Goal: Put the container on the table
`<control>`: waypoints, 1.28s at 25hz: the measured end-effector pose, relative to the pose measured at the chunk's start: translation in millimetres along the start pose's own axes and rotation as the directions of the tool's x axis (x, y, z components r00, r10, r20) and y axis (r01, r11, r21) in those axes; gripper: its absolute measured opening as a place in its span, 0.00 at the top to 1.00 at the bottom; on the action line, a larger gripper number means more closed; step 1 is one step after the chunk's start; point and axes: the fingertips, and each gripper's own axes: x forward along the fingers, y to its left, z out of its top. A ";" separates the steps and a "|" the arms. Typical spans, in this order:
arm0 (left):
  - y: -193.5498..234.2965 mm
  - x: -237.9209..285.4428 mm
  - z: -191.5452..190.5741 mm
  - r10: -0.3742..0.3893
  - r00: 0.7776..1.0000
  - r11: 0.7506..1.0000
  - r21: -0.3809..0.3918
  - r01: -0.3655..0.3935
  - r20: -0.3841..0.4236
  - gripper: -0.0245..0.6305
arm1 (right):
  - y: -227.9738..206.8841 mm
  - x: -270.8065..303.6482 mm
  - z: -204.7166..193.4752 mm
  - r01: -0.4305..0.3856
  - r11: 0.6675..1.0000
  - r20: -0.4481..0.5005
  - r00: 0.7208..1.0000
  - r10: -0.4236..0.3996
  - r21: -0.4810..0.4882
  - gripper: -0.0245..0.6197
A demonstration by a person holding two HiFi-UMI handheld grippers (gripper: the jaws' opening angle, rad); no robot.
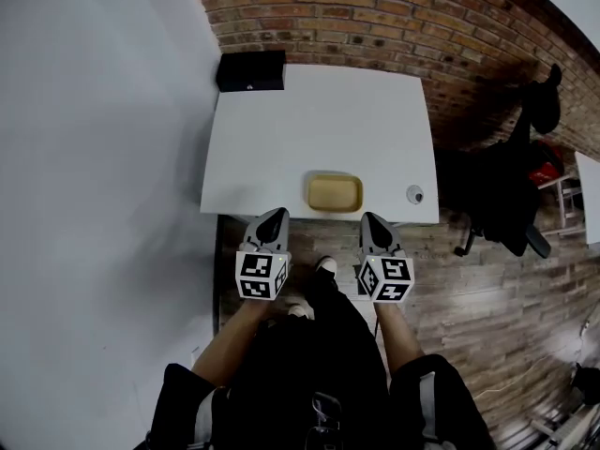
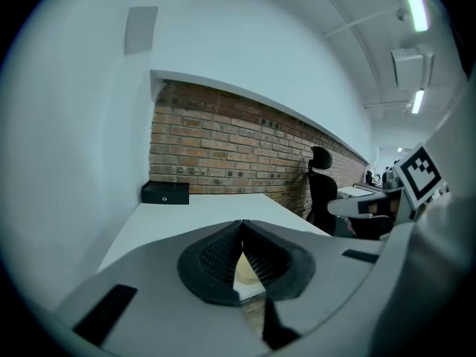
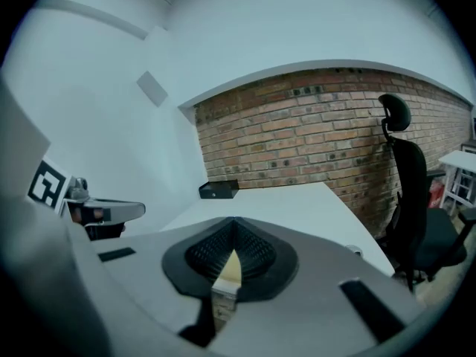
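Observation:
A shallow tan container [image 1: 334, 193] rests on the white table [image 1: 319, 120], close to its near edge. Both grippers hover just off that edge, on my side, apart from the container. The left gripper [image 1: 275, 216] is to the container's lower left and the right gripper [image 1: 372, 218] to its lower right. Both have their jaws shut with nothing between them. In the left gripper view the left gripper [image 2: 242, 223] shows its jaws meeting, with a sliver of the container [image 2: 245, 274] behind them. In the right gripper view the right gripper [image 3: 234, 220] looks the same, with a sliver of the container [image 3: 230, 268] showing.
A black box [image 1: 250, 71] sits at the table's far left corner, against the brick wall [image 1: 375, 17]. A small round object [image 1: 414, 194] lies near the table's near right corner. A black office chair [image 1: 506, 195] stands to the right. A white wall [image 1: 94, 157] runs along the left.

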 end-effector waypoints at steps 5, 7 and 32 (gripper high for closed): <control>-9.0 -28.2 -5.0 -0.023 1.000 1.000 0.019 0.023 0.019 0.94 | 14.0 -32.3 1.6 0.034 0.999 0.042 0.999 -0.033 -0.026 0.93; -14.7 -41.2 -6.2 -0.032 0.999 0.999 0.028 0.031 0.026 0.94 | 18.3 -46.5 1.6 0.042 0.999 0.053 0.998 -0.041 -0.026 0.93; -80.1 -112.6 -41.7 -0.103 0.995 0.993 0.057 0.102 0.002 0.94 | 46.5 -147.8 -26.2 0.043 0.997 0.058 0.998 -0.039 -0.067 0.93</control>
